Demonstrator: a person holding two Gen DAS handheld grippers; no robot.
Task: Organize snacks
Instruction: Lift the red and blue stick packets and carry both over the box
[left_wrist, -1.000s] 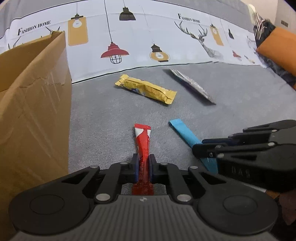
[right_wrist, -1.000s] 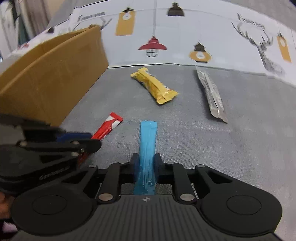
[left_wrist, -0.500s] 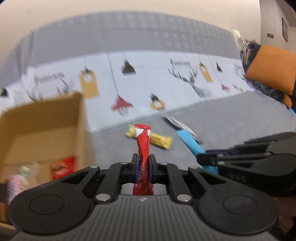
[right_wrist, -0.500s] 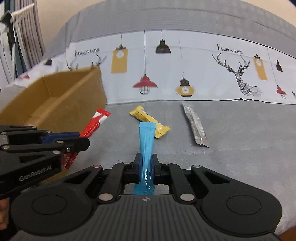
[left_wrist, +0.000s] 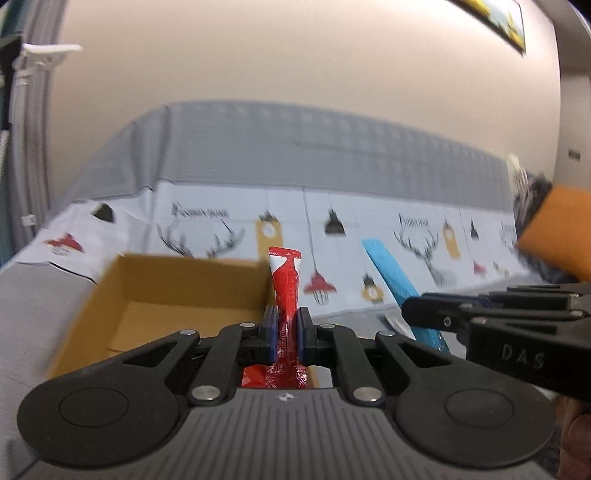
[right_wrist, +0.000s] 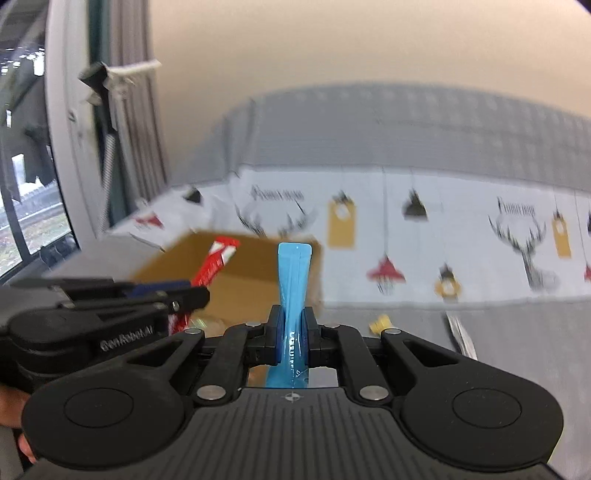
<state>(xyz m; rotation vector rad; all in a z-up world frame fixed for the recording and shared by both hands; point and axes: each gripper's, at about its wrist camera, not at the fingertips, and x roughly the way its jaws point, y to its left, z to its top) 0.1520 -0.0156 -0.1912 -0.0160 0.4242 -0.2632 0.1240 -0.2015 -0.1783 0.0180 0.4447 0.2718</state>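
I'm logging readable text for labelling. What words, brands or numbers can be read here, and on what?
"DAS": on the right gripper body, left wrist view.
"GenRobot.AI", last letters uncertain: on the left gripper body, right wrist view.
Heading on the printed cloth: too blurred to read.
Print on the red sachet and blue sachet: too small to read.

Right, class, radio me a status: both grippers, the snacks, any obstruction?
Left gripper shut on red stick. Right gripper shut on blue stick. Cardboard box ahead, open. Nothing blocking.
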